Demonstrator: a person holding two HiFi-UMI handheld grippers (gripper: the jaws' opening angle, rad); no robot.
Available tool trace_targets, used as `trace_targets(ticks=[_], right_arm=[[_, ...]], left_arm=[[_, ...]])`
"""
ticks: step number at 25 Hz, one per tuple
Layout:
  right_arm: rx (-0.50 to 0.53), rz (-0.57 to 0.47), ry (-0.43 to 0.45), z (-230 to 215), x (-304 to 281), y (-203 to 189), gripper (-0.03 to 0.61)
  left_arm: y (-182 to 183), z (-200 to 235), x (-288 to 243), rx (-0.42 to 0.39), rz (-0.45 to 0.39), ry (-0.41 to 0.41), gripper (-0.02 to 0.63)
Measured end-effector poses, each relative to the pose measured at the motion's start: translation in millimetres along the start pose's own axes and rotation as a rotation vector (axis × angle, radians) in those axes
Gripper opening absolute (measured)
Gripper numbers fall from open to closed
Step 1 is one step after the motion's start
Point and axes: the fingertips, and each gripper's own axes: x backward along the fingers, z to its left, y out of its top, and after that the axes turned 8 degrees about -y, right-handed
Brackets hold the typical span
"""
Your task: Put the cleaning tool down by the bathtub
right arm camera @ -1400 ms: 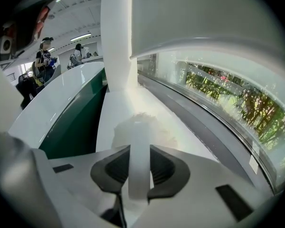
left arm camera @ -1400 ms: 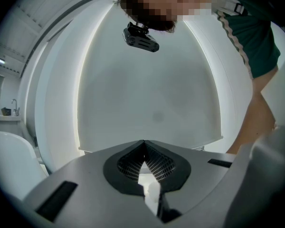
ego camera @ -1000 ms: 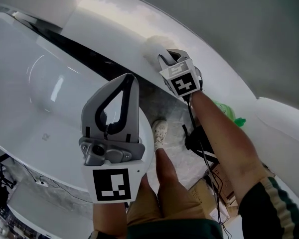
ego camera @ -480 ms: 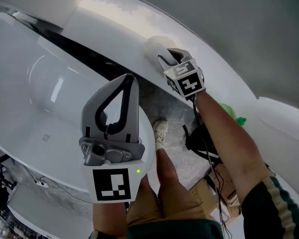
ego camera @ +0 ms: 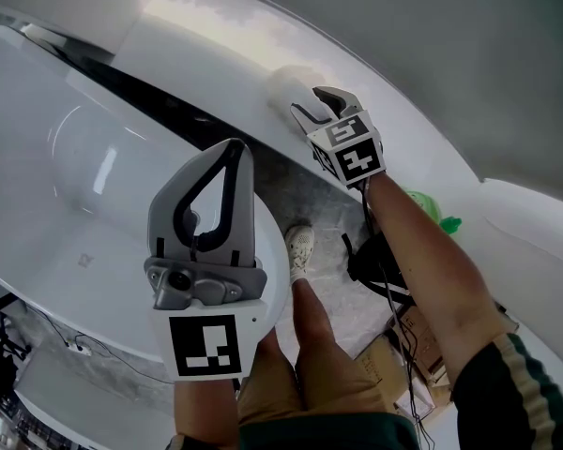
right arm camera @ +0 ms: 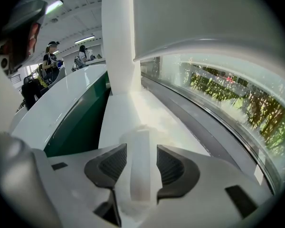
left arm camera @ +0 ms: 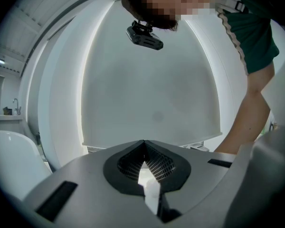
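The cleaning tool, a white fluffy pad point(ego camera: 286, 81) with a white handle point(right arm camera: 141, 182), lies on the white ledge point(ego camera: 216, 45) beside the bathtub point(ego camera: 75, 157). My right gripper point(ego camera: 307, 104) hovers over its near end. Its jaws have just been opening, and the handle stands between the pads point(right arm camera: 168, 165) without touching either, so my right gripper point(right arm camera: 141, 151) is open. My left gripper point(ego camera: 233, 146) is held over the tub rim near my body, shut with its tips meeting point(left arm camera: 143, 141) and nothing in them.
Below the ledge is marbled floor with my legs and a white shoe point(ego camera: 300, 247). Black cables point(ego camera: 375, 261), a green object point(ego camera: 432, 216) and a cardboard box point(ego camera: 403, 340) lie to the right. A dark gap point(ego camera: 159, 101) runs between tub and ledge. People stand far off point(right arm camera: 50, 56).
The right gripper's jaws have spread apart off the tool's handle, and the gripper has shifted slightly up and left. The left gripper has stayed put.
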Motion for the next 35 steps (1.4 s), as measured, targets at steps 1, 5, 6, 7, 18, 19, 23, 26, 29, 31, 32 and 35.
trace_targets(ticks=[1,5,6,7,18,19,23,26,29,31,32,35], right_arm=[[0.001,-0.001,0.0,-0.1,0.8,0.5,0.202],[0.005,-0.003,0.0,-2.0,3.9,1.4,0.202],[0.007,-0.003,0.0,-2.6,4.7,1.3,0.202],[0.01,-0.003,0.0,-3.3,5.6,1.3,0.202],[0.029,-0.027,0.004,-1.6,38.4,15.8,0.202],[0.031,-0.032,0.005,-1.4,43.3,18.2,0.202],[0.039,-0.056,0.005,0.8,65.1,32.3,0.206],[0.038,-0.062,0.006,6.5,86.4,44.2,0.207],[0.047,-0.075,0.003,11.7,111.9,56.5,0.207],[0.051,-0.078,0.003,14.5,127.9,63.0,0.209],[0.051,-0.08,0.003,15.7,135.6,66.4,0.21],[0.047,-0.094,0.0,18.7,161.2,76.6,0.215]], left_arm=[[0.8,0.3,0.0,-0.001,-0.001,0.0,0.009],[2.2,-0.5,-0.3,-0.001,-0.006,0.001,0.009],[2.1,-1.3,-0.1,0.0,-0.005,0.001,0.009],[2.0,-2.1,0.1,0.001,-0.006,0.0,0.009],[23.6,-8.4,3.1,-0.012,-0.027,-0.012,0.009],[27.8,-9.8,3.4,-0.012,-0.032,-0.013,0.009],[45.2,-16.6,6.8,-0.009,-0.052,-0.023,0.009],[60.1,-20.6,14.3,-0.002,-0.057,-0.035,0.009],[77.8,-26.1,23.4,0.015,-0.061,-0.047,0.009],[91.1,-29.0,28.0,0.009,-0.063,-0.058,0.009],[98.0,-30.0,29.8,0.014,-0.068,-0.064,0.009],[116.9,-33.9,35.1,0.037,-0.073,-0.078,0.009]])
